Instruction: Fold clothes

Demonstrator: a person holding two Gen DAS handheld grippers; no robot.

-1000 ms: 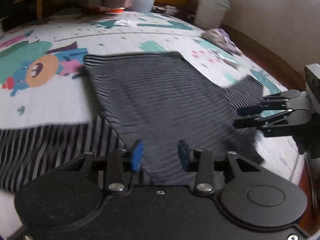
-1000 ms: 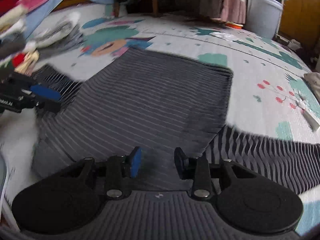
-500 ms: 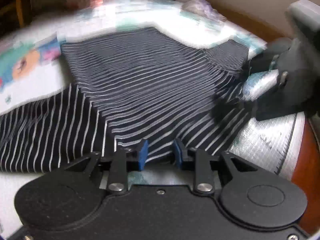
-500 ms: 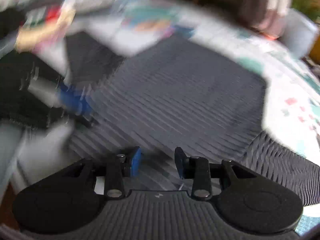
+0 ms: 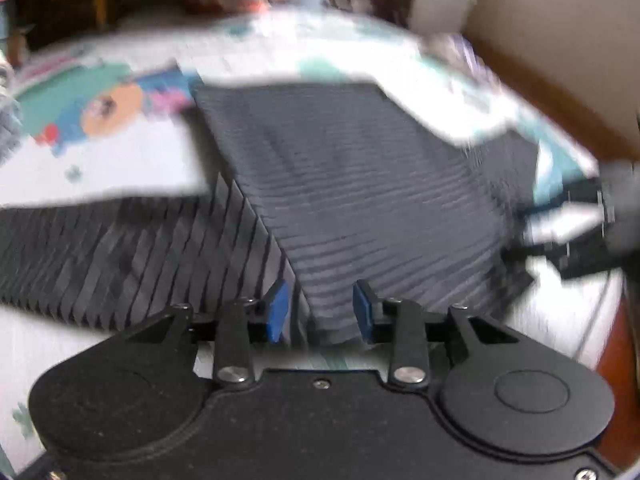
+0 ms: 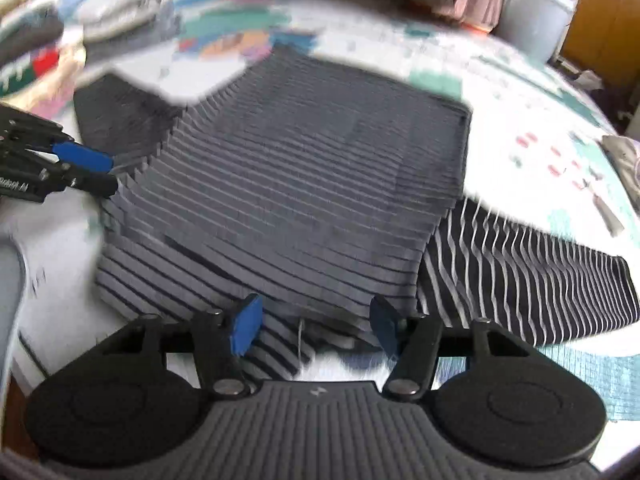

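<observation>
A dark grey shirt with thin pale stripes (image 5: 352,200) lies flat on the play mat, one sleeve (image 5: 120,256) spread to the left. My left gripper (image 5: 320,312) hovers at the shirt's near edge. Its jaws are opening and the blue pads stand apart, with the hem between them but not pinched. In the right wrist view the same shirt (image 6: 304,184) fills the middle, its other sleeve (image 6: 540,280) reaching right. My right gripper (image 6: 316,328) is opening wide over the near hem, pads clear of the cloth. Each view also shows the other gripper: right gripper (image 5: 568,232), left gripper (image 6: 80,168).
The cartoon-printed play mat (image 5: 100,168) ends at a wooden floor (image 5: 616,360) on the right. A heap of clothes (image 6: 112,12) lies at the back left. A white bucket (image 6: 536,12) stands at the back right, and a small crumpled cloth (image 6: 624,160) at the mat's right edge.
My right gripper's jaws have spread much wider. The left jaws narrowed, then widened again. Both grippers now sit at the shirt's near hem.
</observation>
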